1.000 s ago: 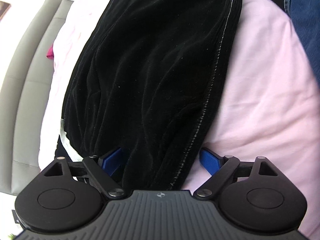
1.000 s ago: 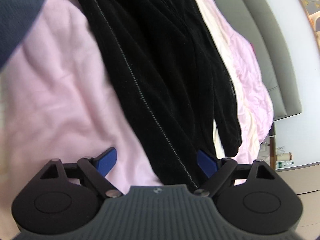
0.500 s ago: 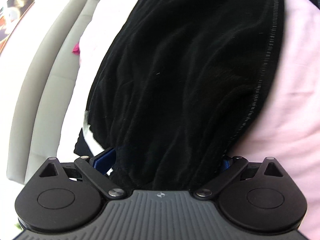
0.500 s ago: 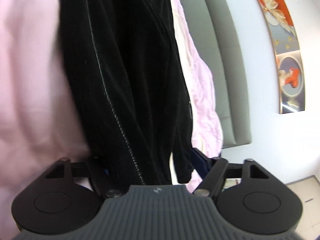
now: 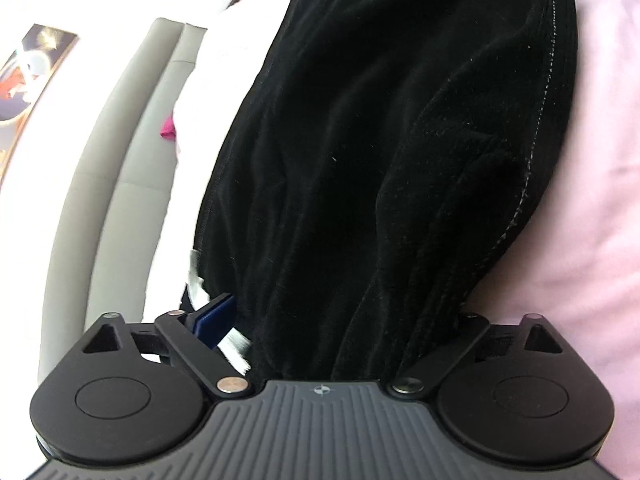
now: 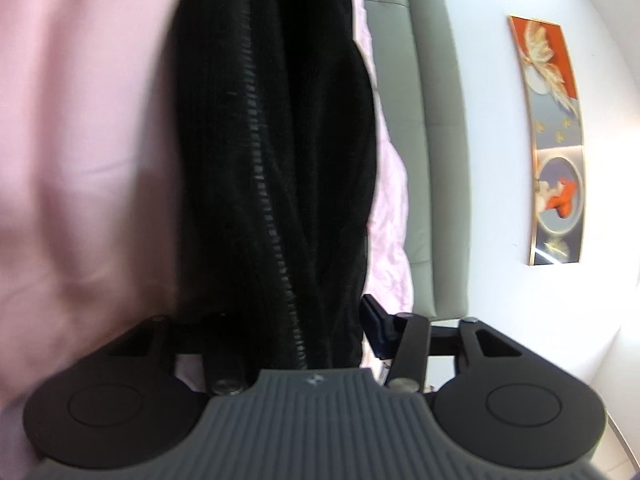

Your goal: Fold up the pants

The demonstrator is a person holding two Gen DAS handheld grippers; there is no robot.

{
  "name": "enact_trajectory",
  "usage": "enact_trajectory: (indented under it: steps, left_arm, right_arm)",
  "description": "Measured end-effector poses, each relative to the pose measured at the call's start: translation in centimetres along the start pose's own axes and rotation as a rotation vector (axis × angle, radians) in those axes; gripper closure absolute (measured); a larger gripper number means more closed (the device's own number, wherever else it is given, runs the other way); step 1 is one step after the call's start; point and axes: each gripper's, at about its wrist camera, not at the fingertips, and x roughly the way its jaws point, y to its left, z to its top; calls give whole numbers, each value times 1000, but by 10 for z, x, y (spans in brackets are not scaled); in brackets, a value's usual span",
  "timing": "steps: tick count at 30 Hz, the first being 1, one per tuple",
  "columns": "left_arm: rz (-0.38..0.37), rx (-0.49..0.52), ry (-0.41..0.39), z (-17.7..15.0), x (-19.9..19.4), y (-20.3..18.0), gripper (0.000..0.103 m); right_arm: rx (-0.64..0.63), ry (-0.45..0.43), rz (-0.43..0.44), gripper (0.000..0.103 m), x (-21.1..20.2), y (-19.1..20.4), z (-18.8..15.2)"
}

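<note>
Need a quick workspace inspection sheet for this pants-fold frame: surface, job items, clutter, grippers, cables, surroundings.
Surface: pink sheet, wrinkled, soft.
Job's things: black pants lying lengthwise on the sheet, bunched at the near end, pale stitched seam showing.
Clutter: a small magenta scrap at the sheet's edge; what it is cannot be told.
Grippers: left gripper has the pants' near end between its jaws, one blue pad visible, the other hidden by cloth. Right gripper is closing, pants bunched between its jaws.
Cables: nothing seen.
Surroundings: grey padded headboard, white wall, framed picture.
</note>
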Motion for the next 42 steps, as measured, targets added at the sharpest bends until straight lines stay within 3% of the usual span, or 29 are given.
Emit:
enact_trajectory:
  steps: [2,3,4,5,6,7,8,13,17,24,30,39,42]
  left_arm:
    - [-6,36,1,2,-3,-6,4]
    - [-29,48,0,2,-4,-8,20]
    - [-68,56,6,2,-3,-9,39]
    - [-100,64,14,2,-3,-11,48]
    - [-121,81,15,2,-2,-13,65]
    - [-134,106,15,2,-4,-17,75]
    - [-141,122,16,3,-4,-19,79]
    - [-188,-3,7,5,-7,13,83]
    - [-200,-127,15,9,-14,42,85]
    - [-230,-184,25,8,-43,62,86]
    - [-307,-163,12,8,-70,73,86]
    - [-402,-84,1,9,-122,59,86]
    - [-425,-76,6,9,-118,56,86]
  right_arm:
    - [22,9,-15,46,9,-6,2]
    - [25,10,-5,46,10,-7,2]
    - [22,8,2,55,9,-7,2]
    - [21,14,25,62,10,-7,2]
    - [22,29,69,76,13,-11,3]
    - [22,38,103,82,13,-11,4]
    - [23,45,117,84,10,-10,4]
    - [46,58,196,94,10,-26,3]
    - [60,42,168,97,-1,-48,0]
    - [96,53,183,100,-35,-87,1]
    - [105,45,184,100,-84,-103,2]
    - [82,3,236,100,-159,-106,7]
    - [96,7,233,100,-175,-108,11]
